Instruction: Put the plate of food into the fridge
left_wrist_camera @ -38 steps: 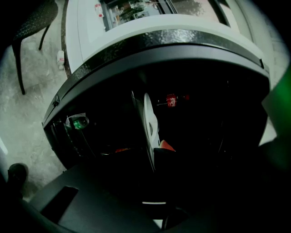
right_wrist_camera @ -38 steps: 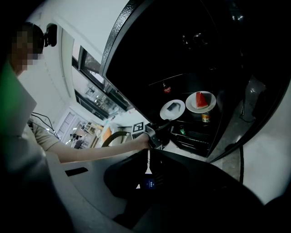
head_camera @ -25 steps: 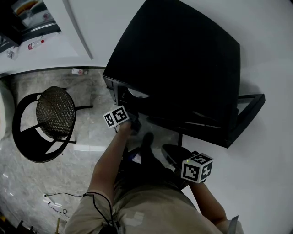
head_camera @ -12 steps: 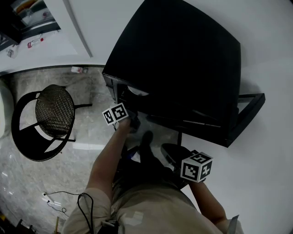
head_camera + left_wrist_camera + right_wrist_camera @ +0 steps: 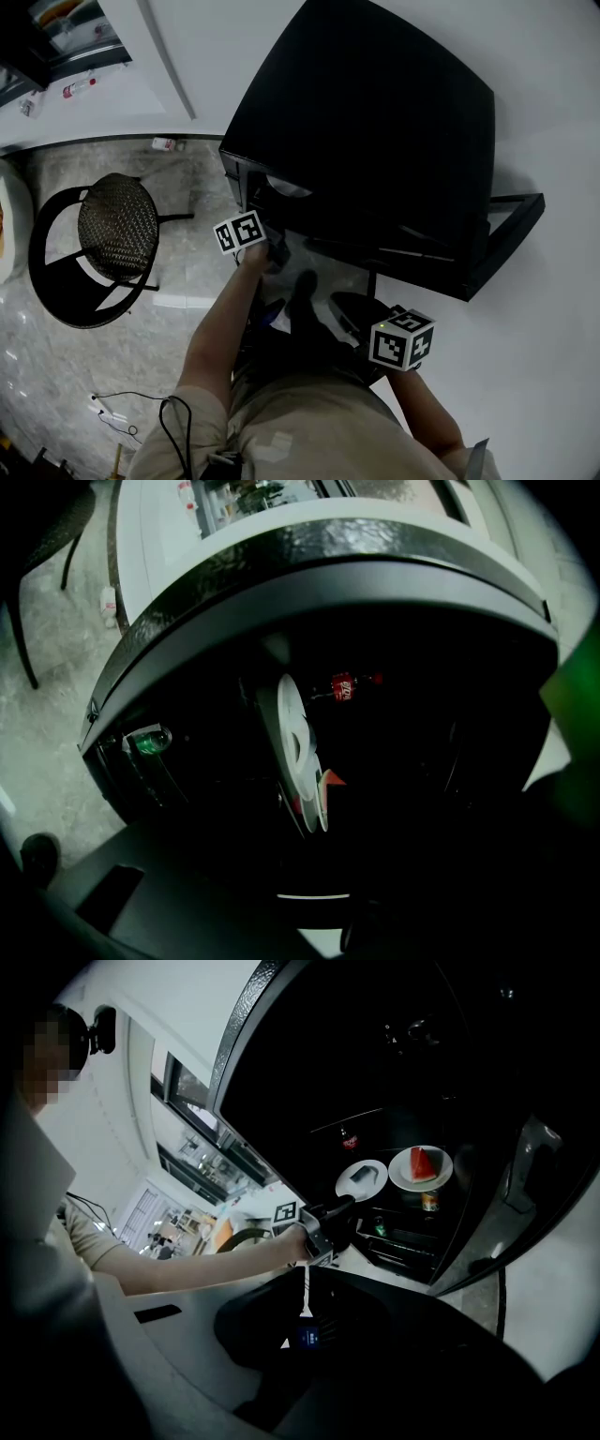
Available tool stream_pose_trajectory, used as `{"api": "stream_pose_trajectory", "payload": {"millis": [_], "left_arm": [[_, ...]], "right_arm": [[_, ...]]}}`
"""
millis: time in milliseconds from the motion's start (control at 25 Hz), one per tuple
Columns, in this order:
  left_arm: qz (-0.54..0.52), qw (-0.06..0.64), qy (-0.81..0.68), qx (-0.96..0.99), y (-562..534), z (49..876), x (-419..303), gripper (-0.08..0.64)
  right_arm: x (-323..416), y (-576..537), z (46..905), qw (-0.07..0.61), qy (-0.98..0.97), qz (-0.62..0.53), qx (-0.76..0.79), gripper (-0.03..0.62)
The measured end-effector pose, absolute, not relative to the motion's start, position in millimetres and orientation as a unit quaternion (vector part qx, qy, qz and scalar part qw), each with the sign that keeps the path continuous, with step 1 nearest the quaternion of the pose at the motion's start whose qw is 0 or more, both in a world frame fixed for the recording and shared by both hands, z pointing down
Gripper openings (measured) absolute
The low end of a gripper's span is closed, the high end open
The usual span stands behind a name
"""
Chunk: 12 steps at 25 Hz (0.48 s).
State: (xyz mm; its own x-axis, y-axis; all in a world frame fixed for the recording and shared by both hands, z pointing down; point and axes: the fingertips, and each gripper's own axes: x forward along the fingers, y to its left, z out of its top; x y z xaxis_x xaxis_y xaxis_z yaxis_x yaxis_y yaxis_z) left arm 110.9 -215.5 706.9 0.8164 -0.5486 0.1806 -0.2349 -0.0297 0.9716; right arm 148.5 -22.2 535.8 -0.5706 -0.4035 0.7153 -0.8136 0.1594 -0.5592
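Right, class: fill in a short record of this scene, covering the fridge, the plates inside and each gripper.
Fridge: black, door open
Plates: watermelon plate and second plate, side by side on one shelf
Left gripper: at the second plate's near edge, jaws just opened, nothing gripped between them
Right gripper: held back from the fridge, shut, empty
Also inside: red-labelled bottle beyond the plates, cans below

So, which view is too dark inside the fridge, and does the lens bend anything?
Left gripper view: the fridge interior is almost black, only the white plates and a red-labelled bottle show; its top edge bows strongly. Right gripper view: the watermelon plate is lit and sharp. Head view: bright floor, fridge top plain black.
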Motion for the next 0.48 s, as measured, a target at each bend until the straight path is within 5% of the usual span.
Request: {"api": "stream_pose_trajectory", "payload": {"millis": [480], "left_arm": [[-0.054, 0.608, -0.252, 0.751, -191.9, 694.8, 96.6, 0.143]], "right_arm": [[130.4, -32.4, 533.1, 0.200, -0.748, 0.490, 0.401, 0.029]]}}
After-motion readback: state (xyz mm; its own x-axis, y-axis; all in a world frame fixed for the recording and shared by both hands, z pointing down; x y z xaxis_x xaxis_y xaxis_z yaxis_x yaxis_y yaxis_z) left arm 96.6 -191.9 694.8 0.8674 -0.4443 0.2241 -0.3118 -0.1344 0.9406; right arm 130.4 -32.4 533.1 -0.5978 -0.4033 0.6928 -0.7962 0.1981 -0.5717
